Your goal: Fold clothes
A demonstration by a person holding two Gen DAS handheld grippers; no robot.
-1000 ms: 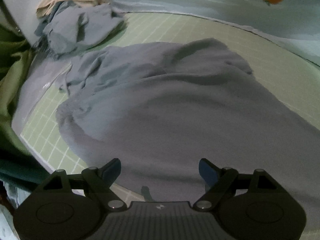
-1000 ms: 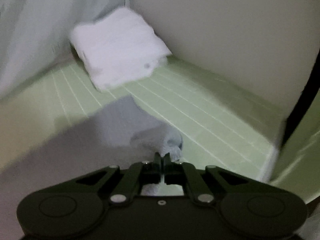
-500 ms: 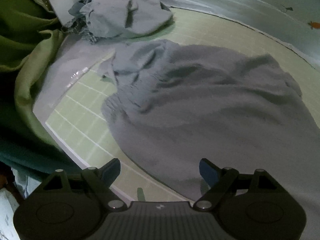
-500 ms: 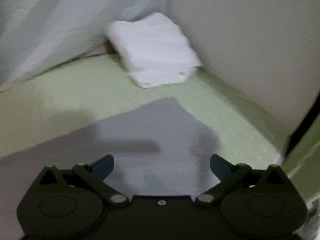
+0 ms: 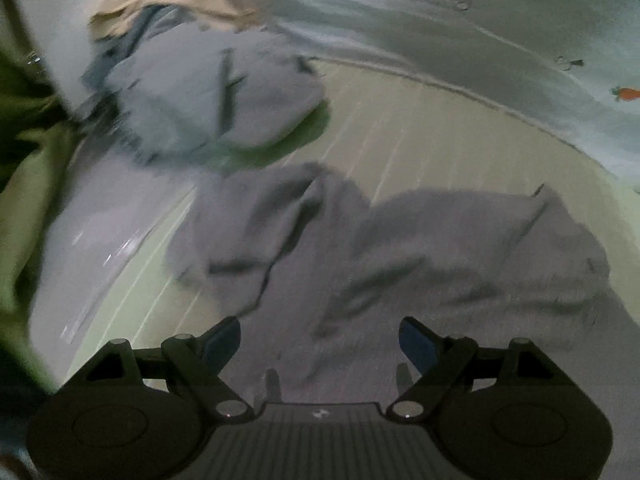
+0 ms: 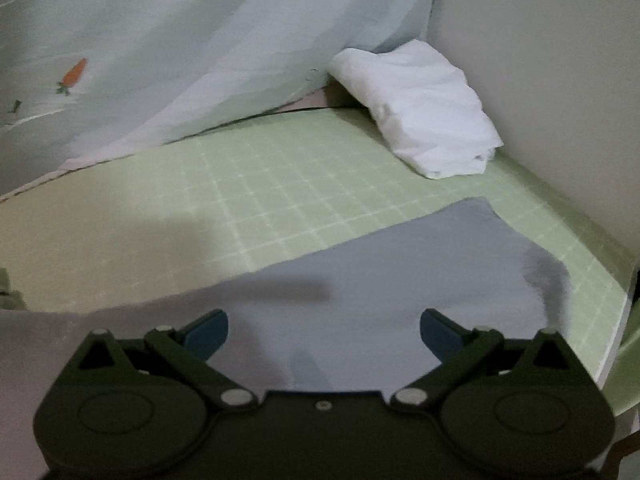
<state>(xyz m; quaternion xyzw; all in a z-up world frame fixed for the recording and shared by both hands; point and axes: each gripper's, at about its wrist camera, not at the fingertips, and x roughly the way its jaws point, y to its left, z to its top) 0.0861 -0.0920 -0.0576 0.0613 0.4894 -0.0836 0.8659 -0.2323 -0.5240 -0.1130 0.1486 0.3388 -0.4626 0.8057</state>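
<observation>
A grey garment (image 5: pixel 420 248) lies spread and rumpled on the green checked mat (image 5: pixel 440 128); its flat corner end shows in the right wrist view (image 6: pixel 400 268). My left gripper (image 5: pixel 320 344) is open and empty just above the garment's near part. My right gripper (image 6: pixel 324 330) is open and empty above the garment's flat end. The left wrist view is blurred by motion.
A heap of blue-grey and tan clothes (image 5: pixel 208 88) lies at the far left. A folded white cloth (image 6: pixel 416 136) leans in the corner by the wall. A pale curtain with a carrot print (image 6: pixel 160 48) hangs behind the mat (image 6: pixel 260 184). Green fabric (image 5: pixel 28 168) lies left.
My right gripper has opened and let go of the garment's corner, which now lies flat. My left gripper stayed open and swung over the garment toward the clothes heap.
</observation>
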